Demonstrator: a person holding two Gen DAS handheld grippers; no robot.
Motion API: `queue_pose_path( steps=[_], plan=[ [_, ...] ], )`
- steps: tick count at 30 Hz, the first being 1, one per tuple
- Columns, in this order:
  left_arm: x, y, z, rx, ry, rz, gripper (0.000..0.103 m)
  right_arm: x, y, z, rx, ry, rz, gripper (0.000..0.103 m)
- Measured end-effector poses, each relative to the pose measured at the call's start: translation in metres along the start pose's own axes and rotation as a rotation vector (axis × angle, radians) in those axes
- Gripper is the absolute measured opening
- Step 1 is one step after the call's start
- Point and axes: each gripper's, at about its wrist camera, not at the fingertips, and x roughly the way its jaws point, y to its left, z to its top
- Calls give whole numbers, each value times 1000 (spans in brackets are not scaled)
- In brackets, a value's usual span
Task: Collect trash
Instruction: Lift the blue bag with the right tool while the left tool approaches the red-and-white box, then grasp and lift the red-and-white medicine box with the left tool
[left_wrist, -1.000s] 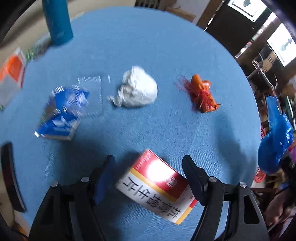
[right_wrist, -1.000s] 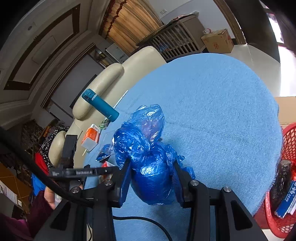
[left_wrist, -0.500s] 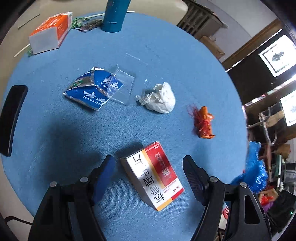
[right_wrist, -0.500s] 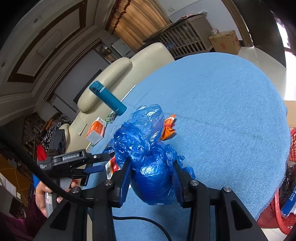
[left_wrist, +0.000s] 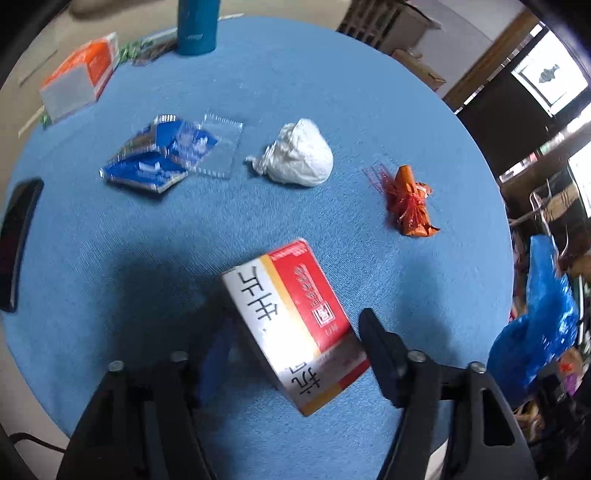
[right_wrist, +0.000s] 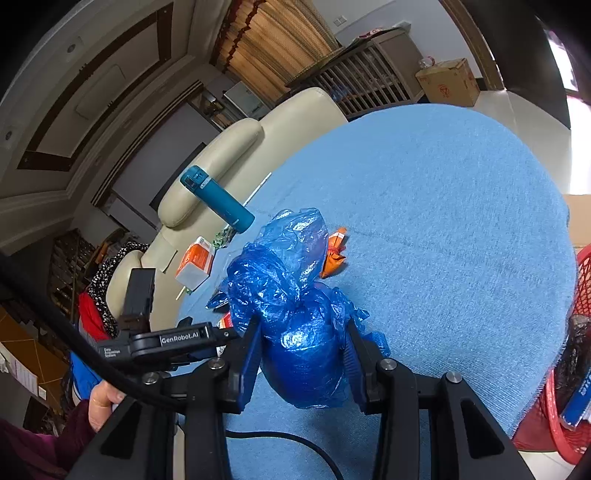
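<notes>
My right gripper (right_wrist: 301, 354) is shut on a knotted blue plastic bag (right_wrist: 291, 310), held above the round blue table (right_wrist: 461, 221). The bag also shows at the right edge of the left wrist view (left_wrist: 543, 317). My left gripper (left_wrist: 295, 347) is open, its jaws on either side of a red and white carton (left_wrist: 291, 321) that lies on the table. Beyond it lie a crumpled white wad (left_wrist: 299, 158), an orange wrapper (left_wrist: 408, 201), a blue foil packet (left_wrist: 155, 158) and a clear plastic sleeve (left_wrist: 218, 147).
A teal bottle (left_wrist: 195, 26) and an orange and white box (left_wrist: 79, 75) stand at the table's far edge. A black phone (left_wrist: 16, 240) lies at the left rim. A red basket (right_wrist: 569, 369) stands beside the table. A cream sofa (right_wrist: 236, 147) is behind.
My left gripper has moved in closer over the red and white carton, which now sits deeper between the open jaws. The right gripper keeps its hold on the blue bag.
</notes>
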Motion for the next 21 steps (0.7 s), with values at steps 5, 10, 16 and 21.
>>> queue_pose_path(
  steps=[5, 10, 16, 21],
  plan=[
    [-21, -5, -3, 85, -65, -1, 58, -7, 3, -4, -8, -11, 0, 44],
    [-52, -16, -7, 169, -161, 21, 58, -17, 10, -9, -26, -27, -2, 44],
    [-92, -36, -17, 269, -288, 64, 58, -36, 19, -14, -44, -61, -7, 44],
    [-121, -54, -31, 367, -405, 111, 58, -54, 27, -21, -68, -88, -10, 44]
  ],
)
